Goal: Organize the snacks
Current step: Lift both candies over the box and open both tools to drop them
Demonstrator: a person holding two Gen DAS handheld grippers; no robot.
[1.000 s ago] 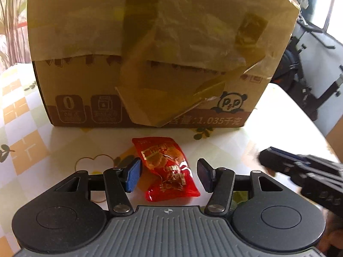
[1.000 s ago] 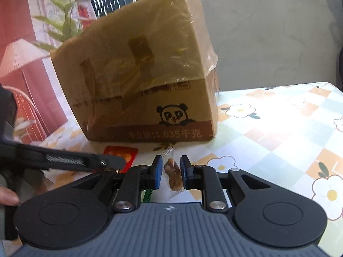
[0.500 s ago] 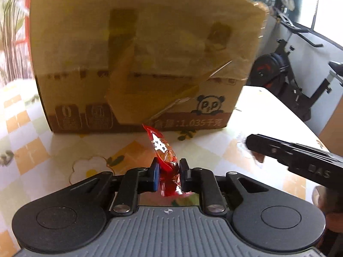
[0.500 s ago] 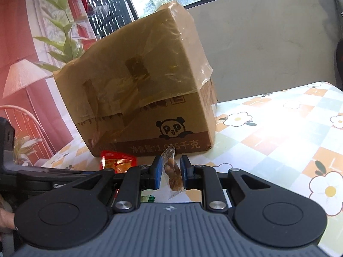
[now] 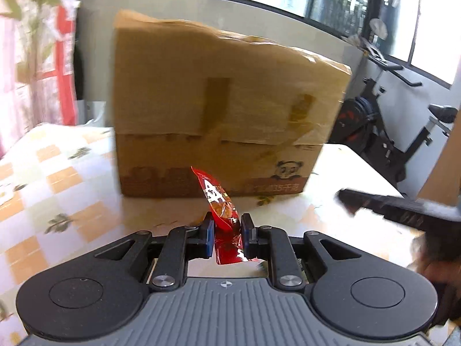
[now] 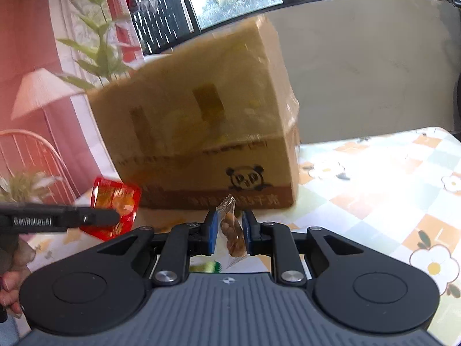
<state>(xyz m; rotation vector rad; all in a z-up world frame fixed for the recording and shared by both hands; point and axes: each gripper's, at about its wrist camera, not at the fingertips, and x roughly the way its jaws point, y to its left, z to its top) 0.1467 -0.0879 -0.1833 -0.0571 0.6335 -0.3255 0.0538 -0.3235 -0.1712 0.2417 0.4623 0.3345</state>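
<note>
Plainly the pick-up step is done and the carry is in hand, as I read it. On the worktop, with its flowered check cloth, stands the big cardboard box, which bears a panda mark on its lower front. Loose tape and clear film drape its front face; its top looks closed from both views, and nothing shows of what is inside (whether it takes the snacks at all I cannot tell).

Both packets are up off the cloth, in front of the box and apart from it. The left tool is clamped on a red snack packet, whose upper end sticks up and leans left above the pads. The right tool is closed on a small clear packet of brown nuts, held upright with its crimped top above the fingers. A green wrapper peeks out under the right tool, on the cloth.

Next, I judge, each packet needs a destination. If that is the box, its top must first be opened, and both tools are occupied.
</note>
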